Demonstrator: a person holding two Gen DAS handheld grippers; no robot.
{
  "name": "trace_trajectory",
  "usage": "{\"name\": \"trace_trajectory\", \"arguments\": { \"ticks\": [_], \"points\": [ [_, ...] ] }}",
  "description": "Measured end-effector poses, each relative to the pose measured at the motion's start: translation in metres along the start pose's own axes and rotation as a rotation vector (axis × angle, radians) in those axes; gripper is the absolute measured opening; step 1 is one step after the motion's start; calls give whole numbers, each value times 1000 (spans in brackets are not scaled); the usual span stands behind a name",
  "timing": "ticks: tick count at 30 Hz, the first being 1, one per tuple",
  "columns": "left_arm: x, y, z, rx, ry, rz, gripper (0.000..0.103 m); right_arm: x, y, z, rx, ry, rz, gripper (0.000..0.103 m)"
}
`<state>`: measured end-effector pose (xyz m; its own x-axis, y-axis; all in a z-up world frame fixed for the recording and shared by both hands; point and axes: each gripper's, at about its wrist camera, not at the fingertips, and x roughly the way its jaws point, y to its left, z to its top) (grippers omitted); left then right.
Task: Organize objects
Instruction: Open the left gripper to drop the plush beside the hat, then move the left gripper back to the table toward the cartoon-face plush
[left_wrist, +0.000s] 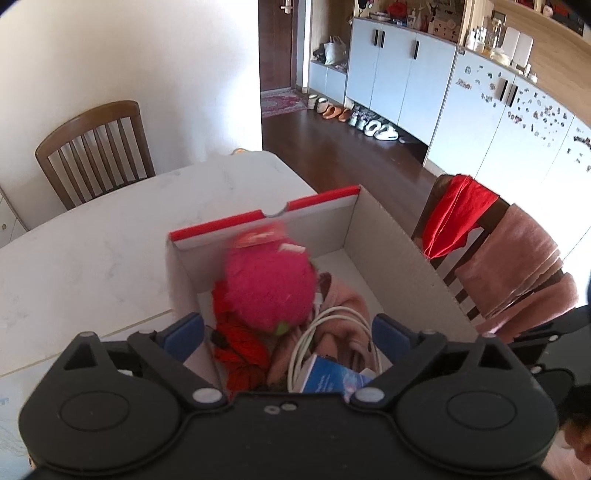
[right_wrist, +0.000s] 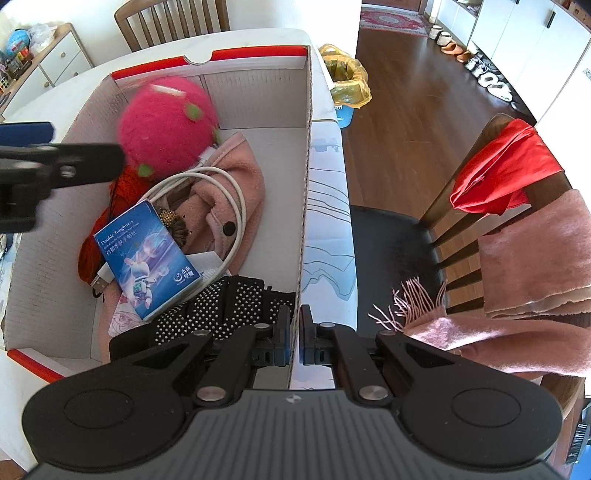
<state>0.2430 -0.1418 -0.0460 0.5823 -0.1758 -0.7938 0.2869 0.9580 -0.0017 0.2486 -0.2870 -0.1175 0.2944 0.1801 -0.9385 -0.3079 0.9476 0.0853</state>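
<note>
One cardboard box (right_wrist: 306, 155) on bench (left_wrist: 92, 240), one pink plush toy (right_wrist: 166, 122), one white cable (right_wrist: 236, 199), one blue tissue pack (right_wrist: 147, 254) inside, left gripper (left_wrist: 291, 332) jaws wide apart, empty, right gripper (right_wrist: 295, 332) jaws clamped on box wall.

Open left tool (left_wrist: 288, 332) above box (left_wrist: 388, 254)

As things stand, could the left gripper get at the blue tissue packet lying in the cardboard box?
Probably yes. The left gripper stands open over the cardboard box, and the blue tissue packet lies on top, uncovered. The white cable loops close beside it and might get caught.
</note>
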Motion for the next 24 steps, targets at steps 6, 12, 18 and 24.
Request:
{"name": "trace_trajectory", "arguments": {
  "ticks": [6,12,18,24],
  "points": [
    [-32,21,-1,-27,-40,5,97,0,1,1,4,3,1,3],
    [-63,61,-14,-69,-69,54,97,-1,3,2,1,6,-4,3],
    [-81,114,-33,-131,-54,155,97,-1,2,2,6,10,-4,3],
    [-82,161,-56,-221,-9,242,100,-1,1,3,12,16,-6,3]
  ]
}}
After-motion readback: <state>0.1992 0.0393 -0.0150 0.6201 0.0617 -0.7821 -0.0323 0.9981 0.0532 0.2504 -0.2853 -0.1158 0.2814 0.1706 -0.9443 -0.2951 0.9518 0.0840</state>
